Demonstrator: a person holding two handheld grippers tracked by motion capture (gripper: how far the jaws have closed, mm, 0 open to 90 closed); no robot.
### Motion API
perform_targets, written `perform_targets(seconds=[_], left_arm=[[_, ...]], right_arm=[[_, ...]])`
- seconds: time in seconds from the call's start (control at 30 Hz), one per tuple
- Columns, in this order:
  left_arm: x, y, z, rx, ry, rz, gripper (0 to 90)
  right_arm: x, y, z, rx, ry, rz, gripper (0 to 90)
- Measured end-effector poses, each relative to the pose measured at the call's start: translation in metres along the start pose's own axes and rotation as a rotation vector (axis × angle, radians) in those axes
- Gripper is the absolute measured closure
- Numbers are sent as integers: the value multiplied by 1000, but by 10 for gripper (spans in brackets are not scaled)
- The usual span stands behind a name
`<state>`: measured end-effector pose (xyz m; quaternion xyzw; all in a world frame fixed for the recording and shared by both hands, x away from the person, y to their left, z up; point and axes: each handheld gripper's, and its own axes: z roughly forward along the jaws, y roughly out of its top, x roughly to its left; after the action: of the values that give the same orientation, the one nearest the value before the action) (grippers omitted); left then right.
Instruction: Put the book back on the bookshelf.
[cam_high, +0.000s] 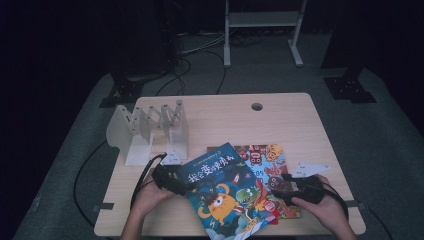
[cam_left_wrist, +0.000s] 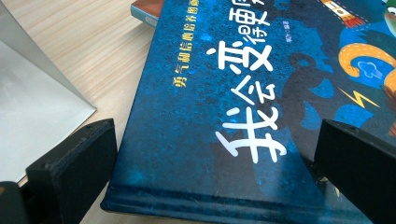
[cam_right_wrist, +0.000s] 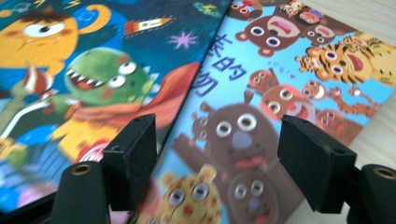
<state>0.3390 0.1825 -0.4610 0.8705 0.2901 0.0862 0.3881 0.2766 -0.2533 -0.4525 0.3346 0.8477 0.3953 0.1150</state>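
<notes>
My left gripper (cam_high: 172, 181) sits near the front edge of the light wooden table (cam_high: 280, 107), toward its left side, jaws parted wide and set either side of the spine corner of the dark blue hardback picture book with white Chinese lettering and cartoon monsters (cam_high: 225, 192); in the left gripper view the pads stand clear of the cover, one over bare wood and one over the blue board, so nothing is clamped. My right gripper (cam_high: 292, 185) is near the front edge toward the right, its jaws partly open and hovering over the thin light-blue picture book covered in brown bears and tigers (cam_high: 265, 162), gripping nothing; in the right gripper view one pad hangs over the seam where the blue book overlaps the bear book, the other near the bear book's outer edge. The blue book lies tilted across the front middle of the table, partly covering the bear book behind and to its right. Farther back, toward the left edge, stands a white folding metal book rack (cam_high: 150, 130) with upright dividers. Near the far edge is a round cable hole (cam_high: 257, 106).
</notes>
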Motion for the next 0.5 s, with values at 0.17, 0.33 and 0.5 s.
perform_targets(seconds=[0.17, 0.33, 0.5], left_arm=[[0, 0, 0, 4, 1, 2, 0], [0, 0, 0, 1, -1, -4, 0], [0, 0, 0, 2, -2, -5, 0]], right_arm=[[9, -10, -12, 4, 2, -17, 272], [16, -22, -20, 12, -6, -7, 269], [22, -33, -23, 12, 4, -8, 269]])
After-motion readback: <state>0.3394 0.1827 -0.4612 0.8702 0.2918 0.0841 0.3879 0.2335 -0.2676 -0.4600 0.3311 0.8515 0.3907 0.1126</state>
